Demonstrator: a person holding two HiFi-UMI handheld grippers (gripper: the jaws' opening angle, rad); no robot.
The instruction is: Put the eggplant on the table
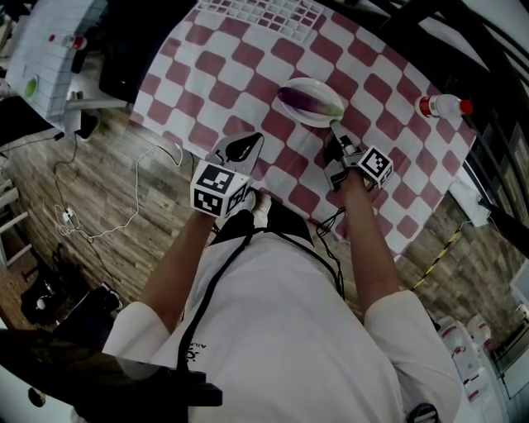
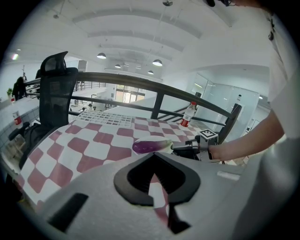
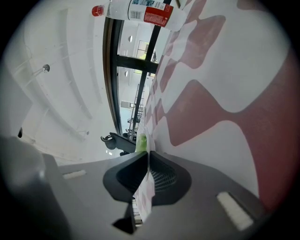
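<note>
A purple eggplant (image 1: 307, 101) with a green stem lies across a white plate (image 1: 311, 83) on the red-and-white checked table (image 1: 248, 74). My right gripper (image 1: 335, 126) comes at it from the near side and is shut on the green stem (image 3: 140, 140), which shows just past the fingertips in the right gripper view. The left gripper view shows the eggplant (image 2: 151, 146) lying level, with the right gripper (image 2: 180, 147) clamped on its right end. My left gripper (image 1: 250, 139) hangs over the table's near edge, left of the plate, jaws together and empty; it (image 2: 153, 157) points towards the eggplant.
A clear bottle (image 1: 442, 106) with a red cap lies or stands at the table's right side. A white gridded mat (image 1: 264, 12) sits at the far edge. A black rail (image 2: 154, 86) runs behind the table, an office chair (image 2: 54, 91) at its left. Cables lie on the wooden floor (image 1: 99, 198).
</note>
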